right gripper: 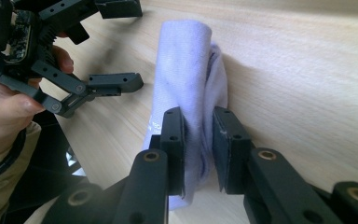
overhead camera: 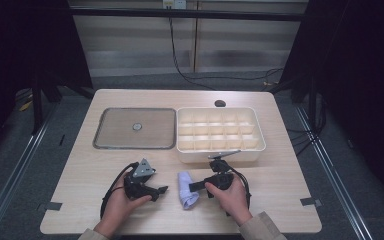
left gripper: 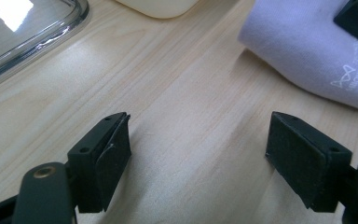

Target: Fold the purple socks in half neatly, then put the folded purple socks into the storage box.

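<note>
A: Wooden table (overhead camera: 280,200) is carrying a metal tray (overhead camera: 105,142) at back left and a cream divided box (overhead camera: 219,154) at back right. Where's the cloth sitting?

B: Folded pale lilac cloth (overhead camera: 186,192) is lying near the front edge, between the two hands, just in front of the box.

A: Right gripper (right gripper: 198,154)?

B: It's clamping on the cloth; in the right gripper view both pads are pressing into the fold from either side, near one end of the bundle.

A: Left gripper (left gripper: 198,154)?

B: Its jaws are standing wide apart over bare wood with nothing between them. The cloth is lying just beyond its right jaw, apart from it.

A: So what's making this step go well?

B: My read: the right grip is looking a bit shallow and off to one end, so lifting fast is risking layers slipping out or the fold unrolling. Better raising slowly and keeping the bundle level. If spreading it is the aim, the left one is needing to come in on a free edge, not the thick middle, and close fully before pulling apart.
</note>
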`<state>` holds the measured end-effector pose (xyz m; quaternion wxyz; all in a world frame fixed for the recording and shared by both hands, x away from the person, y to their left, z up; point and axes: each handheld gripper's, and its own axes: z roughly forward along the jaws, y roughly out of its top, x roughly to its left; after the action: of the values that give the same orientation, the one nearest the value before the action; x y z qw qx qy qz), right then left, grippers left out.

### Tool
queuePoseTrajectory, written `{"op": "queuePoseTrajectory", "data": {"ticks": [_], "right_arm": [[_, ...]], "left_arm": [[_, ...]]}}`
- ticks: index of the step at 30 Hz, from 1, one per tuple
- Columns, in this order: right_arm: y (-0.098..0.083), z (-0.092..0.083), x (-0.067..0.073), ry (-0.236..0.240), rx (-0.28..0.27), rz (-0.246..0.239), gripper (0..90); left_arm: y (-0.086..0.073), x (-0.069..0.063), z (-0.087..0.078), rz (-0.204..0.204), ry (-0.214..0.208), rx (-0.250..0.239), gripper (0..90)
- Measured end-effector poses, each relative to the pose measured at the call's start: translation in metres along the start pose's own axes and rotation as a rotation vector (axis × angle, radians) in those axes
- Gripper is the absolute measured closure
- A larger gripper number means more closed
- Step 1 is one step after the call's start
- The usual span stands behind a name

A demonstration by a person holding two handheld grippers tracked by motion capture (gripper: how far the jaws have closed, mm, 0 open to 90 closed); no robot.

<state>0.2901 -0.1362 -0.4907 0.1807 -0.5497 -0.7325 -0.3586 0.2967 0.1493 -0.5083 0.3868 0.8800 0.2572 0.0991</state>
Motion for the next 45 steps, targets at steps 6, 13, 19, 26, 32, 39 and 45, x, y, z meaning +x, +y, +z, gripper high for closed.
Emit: {"op": "queuePoseTrajectory", "data": {"ticks": [6,13,19,26,32,39,45], "right_arm": [[0.004,-0.014,-0.002,0.0,-0.005,0.001,75.6],[0.01,-0.03,-0.002,-0.015,0.006,-0.003,75.7],[0.015,-0.039,-0.001,-0.023,0.018,-0.016,75.7],[0.017,-0.047,-0.001,-0.028,0.03,-0.017,75.7],[0.022,-0.057,-0.002,-0.033,0.038,-0.024,75.7],[0.028,-0.071,-0.002,-0.048,0.043,-0.042,75.6],[0.032,-0.083,-0.003,-0.056,0.037,-0.037,75.7]], "left_arm": [[0.0,0.0,0.0,0.0,0.0,0.001,21.1],[0.0,0.0,0.0,-0.001,0.003,0.003,20.9],[0.0,0.0,0.0,0.0,0.003,0.004,20.9],[0.0,0.0,0.0,0.003,0.005,0.004,20.8],[0.0,-0.001,0.0,0.002,0.012,0.003,20.9],[0.0,-0.001,0.0,0.003,0.012,0.002,20.9],[0.0,-0.001,0.0,0.001,0.013,0.001,20.9]]}}
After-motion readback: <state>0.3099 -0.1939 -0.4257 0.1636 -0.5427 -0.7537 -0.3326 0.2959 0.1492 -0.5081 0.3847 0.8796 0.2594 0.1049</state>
